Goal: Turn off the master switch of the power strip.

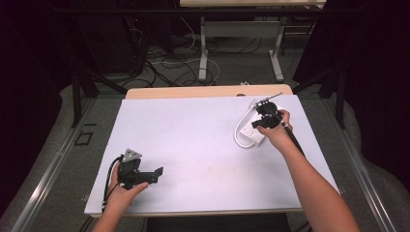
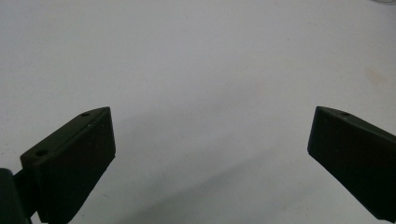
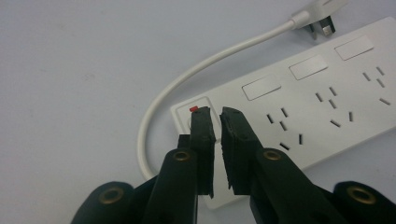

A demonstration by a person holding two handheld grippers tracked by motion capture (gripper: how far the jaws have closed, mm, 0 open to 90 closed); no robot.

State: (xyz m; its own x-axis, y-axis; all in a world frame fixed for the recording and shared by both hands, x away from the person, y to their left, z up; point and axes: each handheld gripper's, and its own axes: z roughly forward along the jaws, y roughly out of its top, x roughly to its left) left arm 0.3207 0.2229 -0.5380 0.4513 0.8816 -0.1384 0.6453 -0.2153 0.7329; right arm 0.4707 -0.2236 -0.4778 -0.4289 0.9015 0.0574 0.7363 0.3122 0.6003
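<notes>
So the right hand-held gripper (image 3: 217, 114) is hovering right over the switch end of a white power strip (image 3: 322, 107), jaws pinched down to a narrow slit with nothing between them. The tips sit just above the rocker switch (image 3: 198, 114) with its little red mark, so my guess is it's about to poke that switch rather than grab anything.

The strip lies flat on the table (image 1: 193, 140) at the far right side, under the person's right hand (image 1: 275, 128), with its short white cord (image 3: 187, 77) looping round to a plug (image 3: 317, 21) lying just beside the strip's far end.

Handling-wise: a hard plastic body, stiff, probably fairly light, and smooth enough to skate on that white surface if you push sideways. So press straight down on the switch. If it needs moving, I'd grip across the narrow width of the body, not the cord, which is bendy and would just flop.

The left hand-held gripper (image 1: 150, 175) is parked near the front left of the table, jaws spread wide, holding nothing, well apart from the strip
</notes>
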